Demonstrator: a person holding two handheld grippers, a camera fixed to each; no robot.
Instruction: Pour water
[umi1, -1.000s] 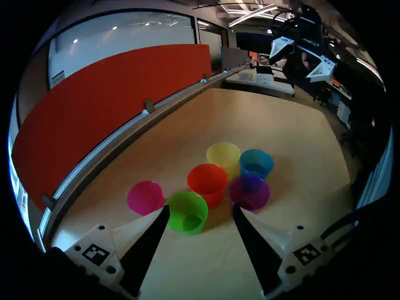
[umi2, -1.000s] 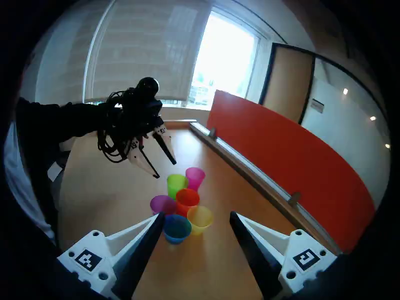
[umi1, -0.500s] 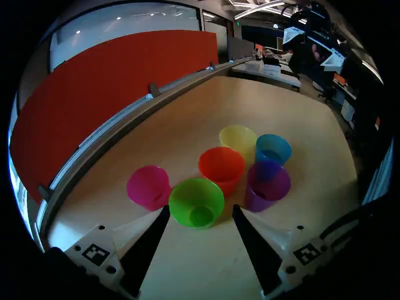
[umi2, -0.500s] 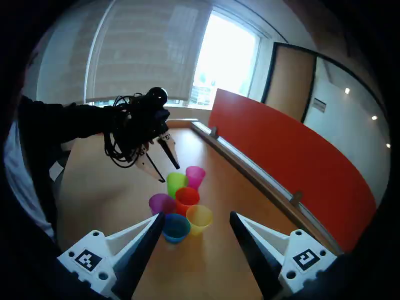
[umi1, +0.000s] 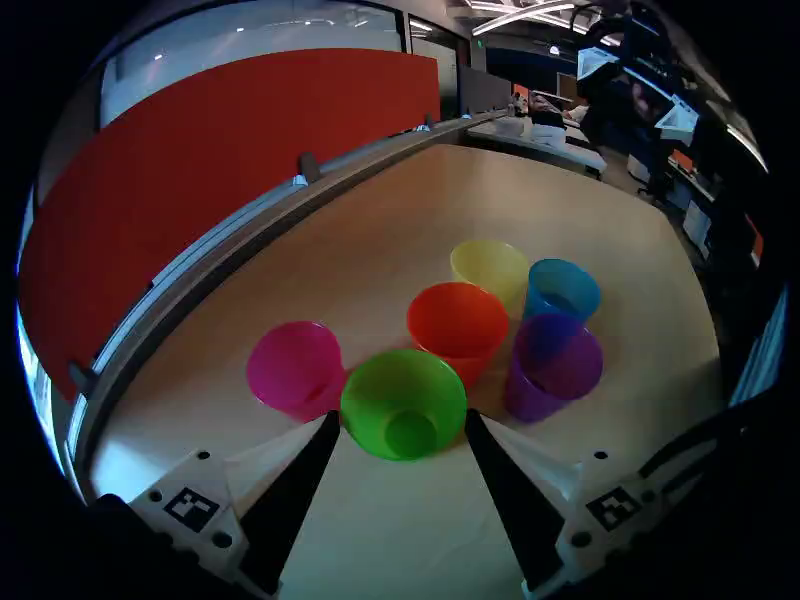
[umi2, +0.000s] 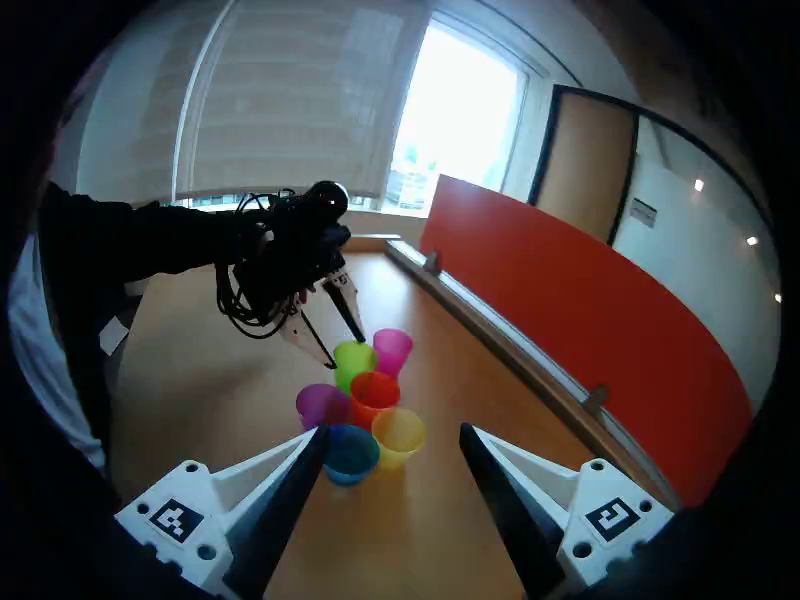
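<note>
1. Green plastic marks the nearest cup: the green cup (umi1: 403, 403) stands upright on the pale wooden table (umi1: 400, 220), right at the tips of the left gripper (umi1: 401, 418).
2. The left gripper's jaws are spread wide and hold nothing. The green cup's rim sits between the two fingertips, and I cannot tell whether either finger touches it.
3. A darker disc shows at the bottom of the green cup. It may be water, but the fisheye view is too poor to say.
4. Six cups stand in a tight cluster. The pink cup (umi1: 296, 368) is just beside the green one on the partition side, and the orange cup (umi1: 458, 322) is behind it. The purple cup (umi1: 553, 362) is on the other side, with the yellow cup (umi1: 489, 268) and blue cup (umi1: 563, 290) farthest back.
5. A red partition (umi1: 200, 160) runs along the table's far edge.
6. In the right gripper view, the right gripper (umi2: 393, 432) hangs above the table with its jaws wide apart and empty. The blue and yellow cups lie nearest its tips.
7. From there the left gripper is seen across the cluster, held out on a dark sleeve (umi2: 130, 245), fingers angled down at the green cup, with a bright window (umi2: 455, 120) behind.
</note>
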